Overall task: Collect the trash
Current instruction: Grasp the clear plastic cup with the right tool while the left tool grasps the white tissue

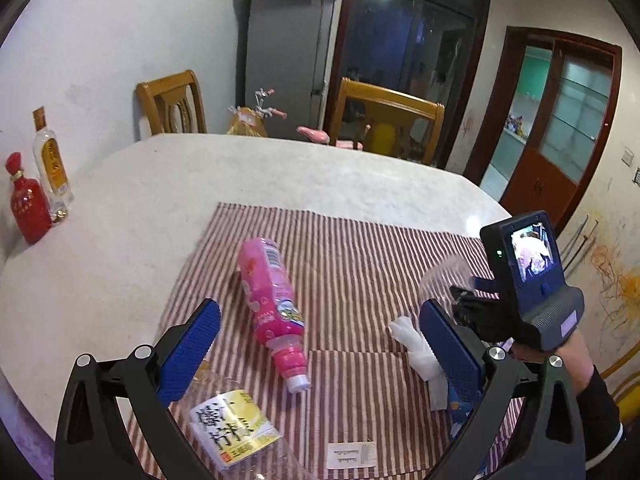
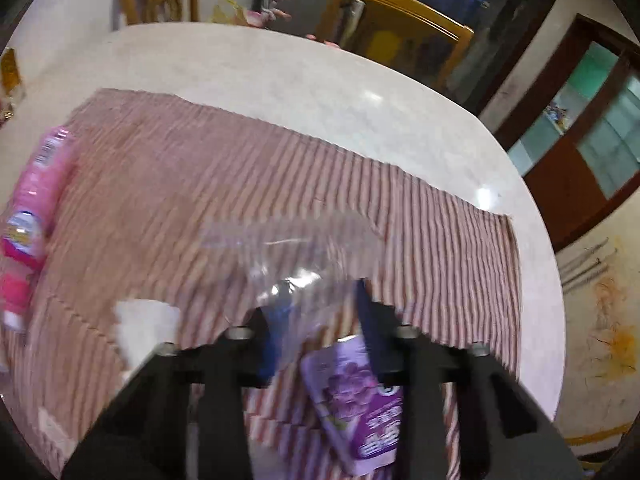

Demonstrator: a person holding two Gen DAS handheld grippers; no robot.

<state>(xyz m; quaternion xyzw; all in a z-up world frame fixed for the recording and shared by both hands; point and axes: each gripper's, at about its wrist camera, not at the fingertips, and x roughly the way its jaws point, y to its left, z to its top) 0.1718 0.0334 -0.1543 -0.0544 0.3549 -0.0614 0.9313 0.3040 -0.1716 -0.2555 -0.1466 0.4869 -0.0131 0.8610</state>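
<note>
Far left on the counter (image 1: 120,200): spotted a red bottle (image 1: 25,200) and a clear liquor bottle (image 1: 52,172), upright, side by side. Held the left hand-held gripper (image 1: 320,312) wide apart, gripping nothing, over the striped cloth (image 1: 360,248). Found a clear bottle with yellow label (image 1: 232,432) lying by the left pad, a pink bottle (image 1: 268,300) lying between the pads, a white tissue (image 1: 412,340) just beside the right pad. Further right, had the right hand-held gripper (image 2: 320,300) clamped together on a clear plastic piece (image 2: 296,248), blurred, over a purple packet (image 2: 352,400) on the cloth.
</note>
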